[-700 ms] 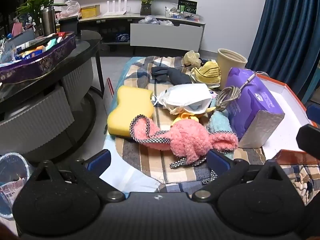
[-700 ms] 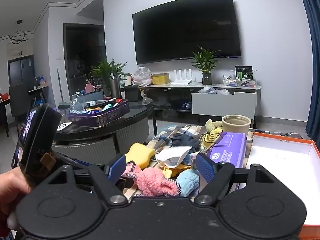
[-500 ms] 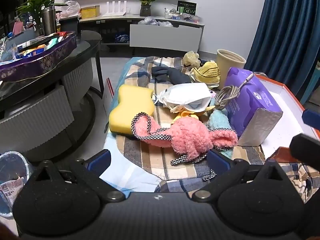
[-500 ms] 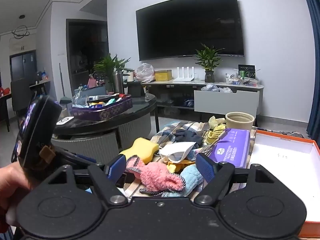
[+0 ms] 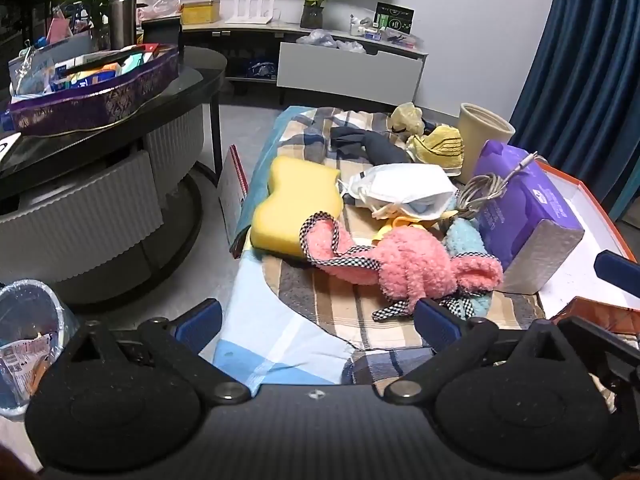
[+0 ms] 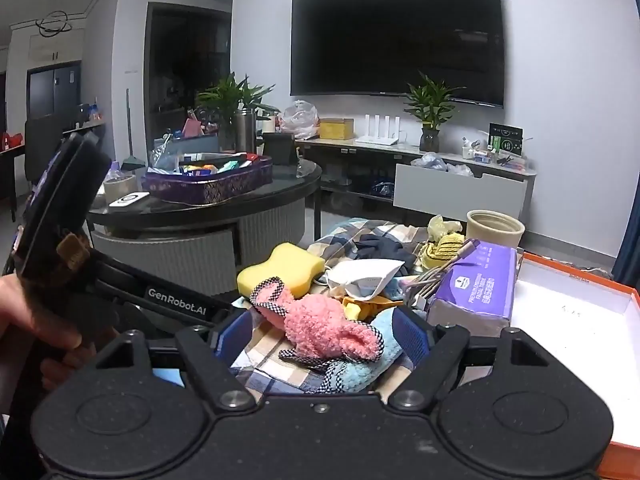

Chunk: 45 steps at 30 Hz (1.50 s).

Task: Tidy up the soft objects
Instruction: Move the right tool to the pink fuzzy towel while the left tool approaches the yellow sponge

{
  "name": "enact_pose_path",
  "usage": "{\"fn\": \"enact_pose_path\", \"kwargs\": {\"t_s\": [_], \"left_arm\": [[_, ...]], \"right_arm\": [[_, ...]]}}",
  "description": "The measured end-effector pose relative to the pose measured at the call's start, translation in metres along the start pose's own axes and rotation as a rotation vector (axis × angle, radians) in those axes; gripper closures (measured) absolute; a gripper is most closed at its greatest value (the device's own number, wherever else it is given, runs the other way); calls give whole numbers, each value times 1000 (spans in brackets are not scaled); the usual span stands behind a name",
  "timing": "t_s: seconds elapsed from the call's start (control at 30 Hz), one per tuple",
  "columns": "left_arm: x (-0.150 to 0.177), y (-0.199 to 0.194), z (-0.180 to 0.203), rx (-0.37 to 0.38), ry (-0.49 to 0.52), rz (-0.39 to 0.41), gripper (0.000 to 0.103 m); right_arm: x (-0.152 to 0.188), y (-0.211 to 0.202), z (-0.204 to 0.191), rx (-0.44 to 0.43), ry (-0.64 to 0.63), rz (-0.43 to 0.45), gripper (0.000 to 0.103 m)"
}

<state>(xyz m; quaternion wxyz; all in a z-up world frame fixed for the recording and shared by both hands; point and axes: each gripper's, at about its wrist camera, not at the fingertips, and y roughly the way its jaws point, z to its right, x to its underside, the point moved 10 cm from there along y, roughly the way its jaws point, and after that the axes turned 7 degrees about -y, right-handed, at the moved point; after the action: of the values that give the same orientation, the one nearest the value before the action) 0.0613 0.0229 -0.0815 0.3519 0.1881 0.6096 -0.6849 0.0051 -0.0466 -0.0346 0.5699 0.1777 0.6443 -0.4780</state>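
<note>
Bare cloth (image 5: 276, 344) before left gripper (image 5: 318, 322)

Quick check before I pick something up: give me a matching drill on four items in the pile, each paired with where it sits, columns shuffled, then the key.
Things:
1. fluffy pink checked-trim slipper
2. yellow foam sponge
3. purple tissue pack
4. beige ribbed cup

Places:
A. far end of the pile, behind the tissue pack
B. left edge of the plaid cloth, beside the slipper's strap
C. right side, against the orange-rimmed white box, a coiled grey cable on top
D. front of the pile, lying over a light blue fuzzy item

Pairs: 1-D, 2-B, 3-C, 4-A
</note>
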Motion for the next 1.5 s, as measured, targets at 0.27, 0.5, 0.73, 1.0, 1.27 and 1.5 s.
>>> {"fn": "enact_pose_path", "kwargs": {"t_s": [0.27,0.5,0.73,1.0,1.27,1.5], "left_arm": [[-6,6,-6,3,-18,0,0],[-20,12,-17,-11,-39,2,0],[-27,20,-24,-22,-43,-8,0],[-31,26,-34,-41,-46,-22,0],[-34,33,-36,-50,-47,-35,0],[-36,39,-38,-53,-49,-45,0]], "right_arm": [[-2,21,-5,-27,-24,-25,12],[-6,39,-12,-49,-41,-39,12],[-8,51,-11,-63,-49,-60,12],[-7,62,-17,-84,-72,-99,12],[-4,72,-19,-100,-82,-127,12],[-1,83,-18,-105,-80,-155,12]]}}
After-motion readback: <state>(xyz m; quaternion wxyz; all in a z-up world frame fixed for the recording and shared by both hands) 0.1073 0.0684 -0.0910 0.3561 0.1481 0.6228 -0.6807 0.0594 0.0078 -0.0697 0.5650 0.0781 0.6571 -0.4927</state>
